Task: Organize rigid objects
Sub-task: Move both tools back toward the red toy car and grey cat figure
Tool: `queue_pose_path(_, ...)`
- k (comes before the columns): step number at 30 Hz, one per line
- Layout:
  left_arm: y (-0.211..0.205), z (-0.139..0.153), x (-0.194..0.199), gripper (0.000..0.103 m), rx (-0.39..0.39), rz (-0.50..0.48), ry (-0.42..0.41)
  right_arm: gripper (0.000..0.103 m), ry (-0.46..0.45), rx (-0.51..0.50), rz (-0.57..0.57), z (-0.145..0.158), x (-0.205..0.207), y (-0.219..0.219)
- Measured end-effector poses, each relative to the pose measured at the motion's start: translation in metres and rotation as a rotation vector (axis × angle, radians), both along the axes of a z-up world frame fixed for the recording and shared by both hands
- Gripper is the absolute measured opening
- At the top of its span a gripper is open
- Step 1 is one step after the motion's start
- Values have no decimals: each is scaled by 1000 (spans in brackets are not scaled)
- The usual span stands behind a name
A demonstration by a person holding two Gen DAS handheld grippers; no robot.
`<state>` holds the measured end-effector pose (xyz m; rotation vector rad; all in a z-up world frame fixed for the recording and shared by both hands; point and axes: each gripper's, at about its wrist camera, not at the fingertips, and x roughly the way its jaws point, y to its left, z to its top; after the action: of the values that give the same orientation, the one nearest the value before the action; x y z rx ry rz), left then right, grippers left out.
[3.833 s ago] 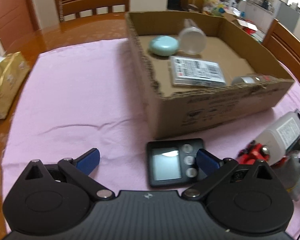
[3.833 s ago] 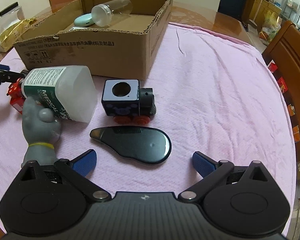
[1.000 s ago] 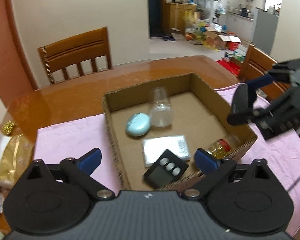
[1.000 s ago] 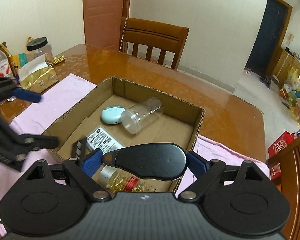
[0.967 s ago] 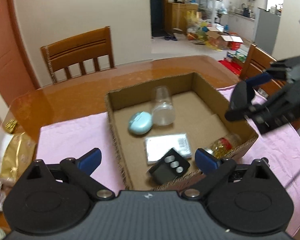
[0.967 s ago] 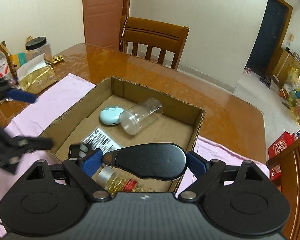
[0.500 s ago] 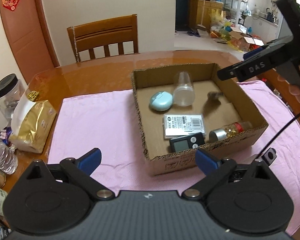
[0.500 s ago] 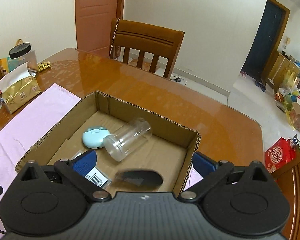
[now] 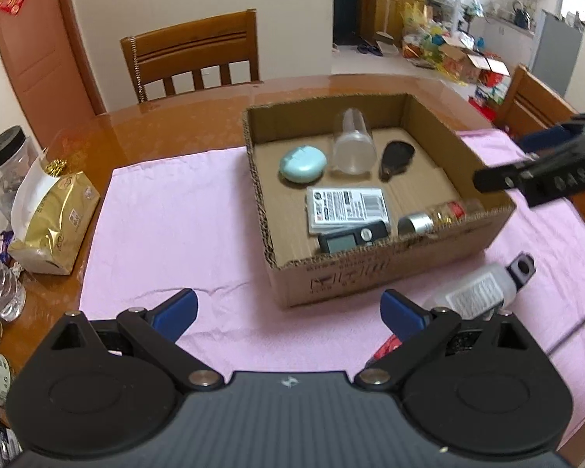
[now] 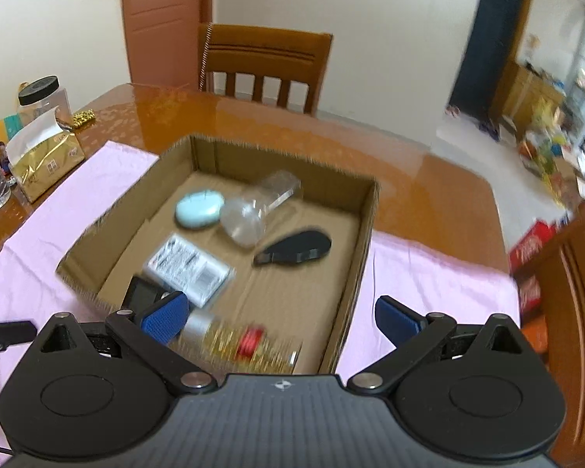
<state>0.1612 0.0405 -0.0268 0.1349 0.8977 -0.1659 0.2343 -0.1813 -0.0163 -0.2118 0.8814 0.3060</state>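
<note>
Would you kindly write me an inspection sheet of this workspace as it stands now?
Surface: pink cloth over a glossy wooden table.
Job's things: cardboard box holds teal case, clear jar, black teardrop item, labelled pack, timer, spice bottle; white bottle outside.
Clutter: gold tissue pack.
Grippers: left gripper and right gripper open, empty.
Cables: thin cable.
Surroundings: wooden chair.

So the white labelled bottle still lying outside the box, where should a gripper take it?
Probably across the white bottle's labelled middle, coming from above. It lies on its side on the pink cloth beside the cardboard box, so its long flanks are exposed.
</note>
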Motion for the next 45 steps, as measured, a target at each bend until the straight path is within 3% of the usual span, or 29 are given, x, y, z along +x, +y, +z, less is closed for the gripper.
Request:
queue_pose_path(12,-7,-22,-11,100,-4,-65,55,103,103,34,16,-45,-96,9)
queue_pose_path(15,-11,-28,-12,100,-1,-92,66,103,157,-22,20,-68,-107,21)
queue_pose_path(21,-23,-40,-13,100,3,-167,89,103,227,-35,-50,-98,-115,21)
queue_pose_path(29,-37,-62,-5,100,39,-202,119,103,264,-11,-147,-101,-127,-6)
queue_pose_path(33,-30,-66,1,100,33,-175,130,103,279,-10,-184,-103,-135,-18)
queue_pose_path(39,-7,-73,12,100,122,-84,121,103,285,-6,-199,-105,-143,-27)
queue_pose_path(45,-1,-62,7,100,53,-112,94,103,266,-15,-156,-100,-144,-21)
